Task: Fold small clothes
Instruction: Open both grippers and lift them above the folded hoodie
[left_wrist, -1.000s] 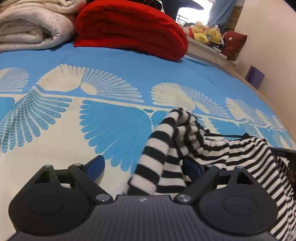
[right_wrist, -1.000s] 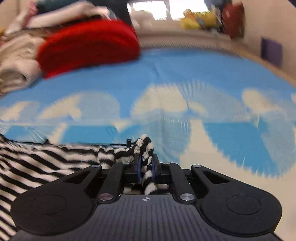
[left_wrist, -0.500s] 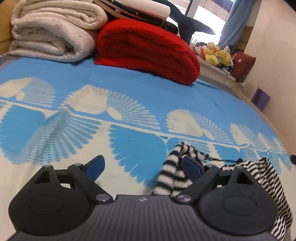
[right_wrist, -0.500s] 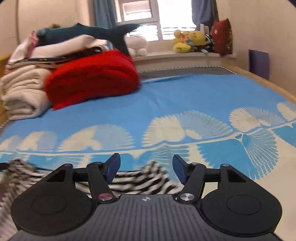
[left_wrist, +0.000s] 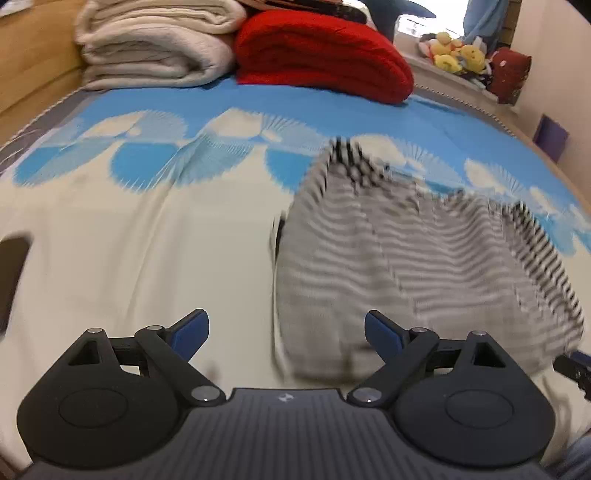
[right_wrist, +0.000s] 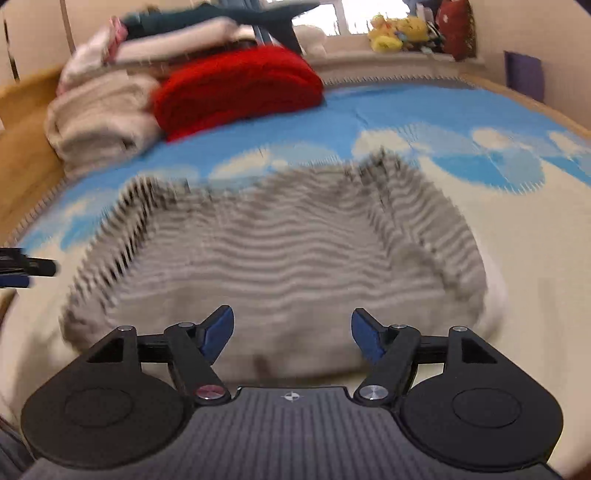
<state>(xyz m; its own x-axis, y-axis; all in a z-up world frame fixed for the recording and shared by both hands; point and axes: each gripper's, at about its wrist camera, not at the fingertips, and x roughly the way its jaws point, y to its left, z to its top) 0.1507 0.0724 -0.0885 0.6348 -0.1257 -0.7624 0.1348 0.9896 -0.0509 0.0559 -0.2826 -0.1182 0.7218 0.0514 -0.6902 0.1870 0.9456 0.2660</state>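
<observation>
Both tongs, left (left_wrist: 286, 328) and right (right_wrist: 291, 326), gape empty over one striped garment (right_wrist: 273, 251).

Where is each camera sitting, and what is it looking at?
Left wrist view: sits on the left gripper, looking down across the bed at the striped garment to its right; only its open jaws show.
Right wrist view: sits on the right gripper, looking straight over the garment; its jaws, just opened, hold nothing.
Both share the garment, the red blanket and the cream blankets.
</observation>
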